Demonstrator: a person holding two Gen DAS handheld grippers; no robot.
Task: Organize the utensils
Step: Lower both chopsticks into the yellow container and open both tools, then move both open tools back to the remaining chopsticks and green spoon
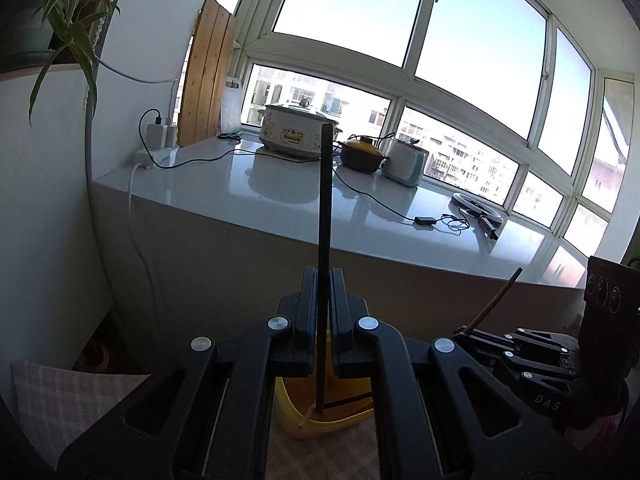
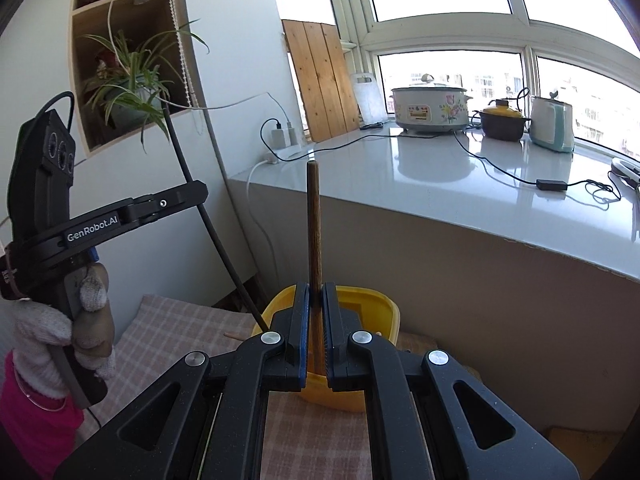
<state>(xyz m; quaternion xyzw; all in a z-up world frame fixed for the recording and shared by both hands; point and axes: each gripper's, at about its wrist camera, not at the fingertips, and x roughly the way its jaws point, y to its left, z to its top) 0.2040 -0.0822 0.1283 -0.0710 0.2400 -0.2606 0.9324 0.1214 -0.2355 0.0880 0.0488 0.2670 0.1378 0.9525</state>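
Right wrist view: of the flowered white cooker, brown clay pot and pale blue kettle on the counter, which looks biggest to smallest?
1. Flowered white cooker
2. Pale blue kettle
3. Brown clay pot, yellow-lidded

All stand about equally far away.

Two chopsticks: one black chopstick [image 1: 325, 200] and one brown chopstick [image 2: 314, 232]. One yellow container [image 2: 384, 304]. Two tools: left tool [image 1: 322, 280], right tool [image 2: 316, 292]. On the far counter [image 2: 420, 184]: one cooker [image 2: 430, 108], one clay pot [image 2: 502, 120], one kettle [image 2: 552, 124].
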